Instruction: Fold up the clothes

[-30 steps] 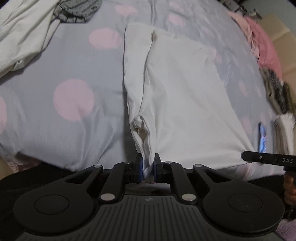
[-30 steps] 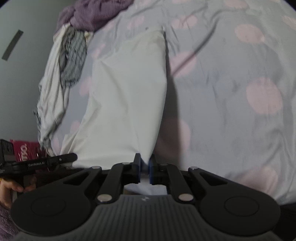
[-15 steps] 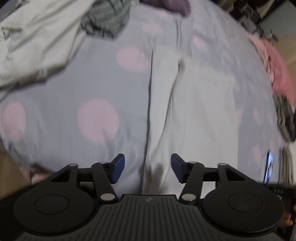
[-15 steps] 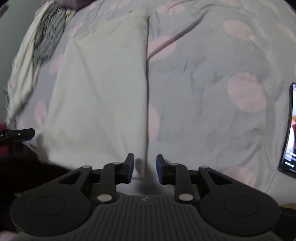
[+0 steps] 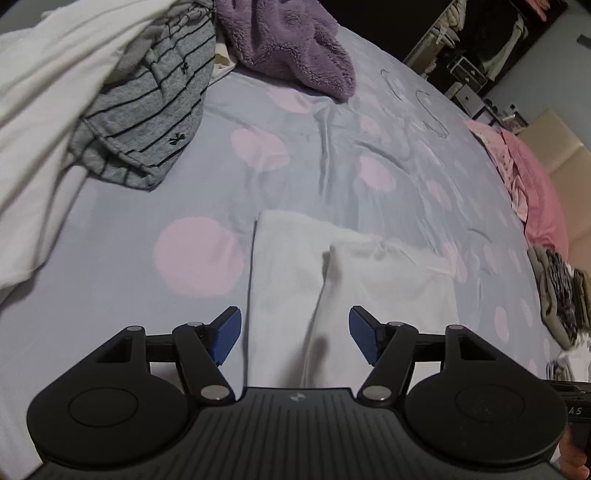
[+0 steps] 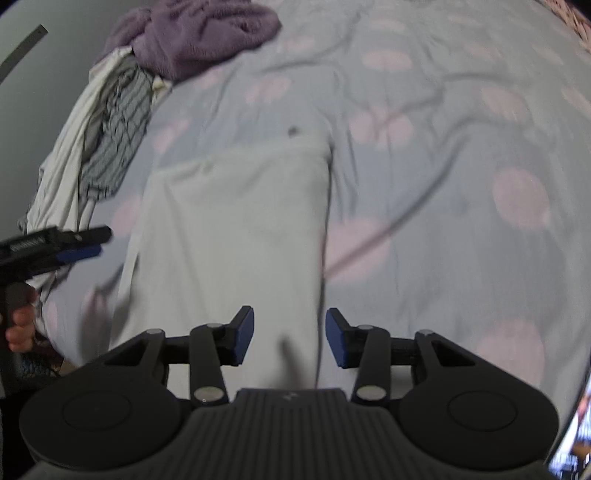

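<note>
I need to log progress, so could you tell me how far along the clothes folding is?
Done: the white garment lies flat on the dotted bedsheet, folded into a long narrow panel.
In hand: nothing; the left claw and right claw are both open above its near end.
Left: it looks due a crosswise fold, and the striped grey garment, purple fleece and white cloth are still heaped unfolded.

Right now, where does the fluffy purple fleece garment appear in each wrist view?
Left wrist: fluffy purple fleece garment, top centre, on the bedsheet.
Right wrist: it lies top left.
Shared landmark: grey striped garment, beside it towards the left in both views.
</note>
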Demonstrator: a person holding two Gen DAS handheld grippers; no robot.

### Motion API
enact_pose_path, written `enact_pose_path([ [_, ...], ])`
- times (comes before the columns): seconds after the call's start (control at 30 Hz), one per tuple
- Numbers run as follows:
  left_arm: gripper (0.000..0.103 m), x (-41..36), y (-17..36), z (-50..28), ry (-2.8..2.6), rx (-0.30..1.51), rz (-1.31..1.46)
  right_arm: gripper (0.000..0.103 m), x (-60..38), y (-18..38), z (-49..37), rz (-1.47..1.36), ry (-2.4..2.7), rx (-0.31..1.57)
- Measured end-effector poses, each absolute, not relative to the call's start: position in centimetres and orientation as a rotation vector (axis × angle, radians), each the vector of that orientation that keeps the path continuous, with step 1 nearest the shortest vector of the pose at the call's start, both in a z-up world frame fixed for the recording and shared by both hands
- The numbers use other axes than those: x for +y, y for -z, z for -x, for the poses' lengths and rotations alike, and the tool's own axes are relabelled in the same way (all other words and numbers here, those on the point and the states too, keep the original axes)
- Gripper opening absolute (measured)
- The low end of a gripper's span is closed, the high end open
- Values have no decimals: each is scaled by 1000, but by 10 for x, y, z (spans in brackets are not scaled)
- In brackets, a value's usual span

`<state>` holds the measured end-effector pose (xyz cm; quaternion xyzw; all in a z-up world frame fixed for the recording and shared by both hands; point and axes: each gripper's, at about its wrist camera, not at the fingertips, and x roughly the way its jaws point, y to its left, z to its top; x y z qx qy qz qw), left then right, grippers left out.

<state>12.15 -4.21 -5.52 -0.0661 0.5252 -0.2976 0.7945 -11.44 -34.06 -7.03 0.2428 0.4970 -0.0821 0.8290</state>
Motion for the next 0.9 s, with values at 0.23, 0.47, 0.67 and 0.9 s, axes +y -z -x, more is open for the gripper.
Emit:
enact_pose_path([
  [0.23, 65, -50, 87, -146, 706, 1131, 269, 49, -353, 88, 90, -543, 166, 1055],
  [0.47, 74, -48, 86, -148, 729, 1054, 218, 49, -360, 109, 83, -554, 167, 1083],
  [0.67, 76, -56, 94, -144, 774, 1087, 155, 49, -361, 117, 84, -567, 154, 1102],
  [0.9, 79, -68, 94, -143, 759, 1070, 126, 49, -359, 117, 84, -570, 155, 1096],
])
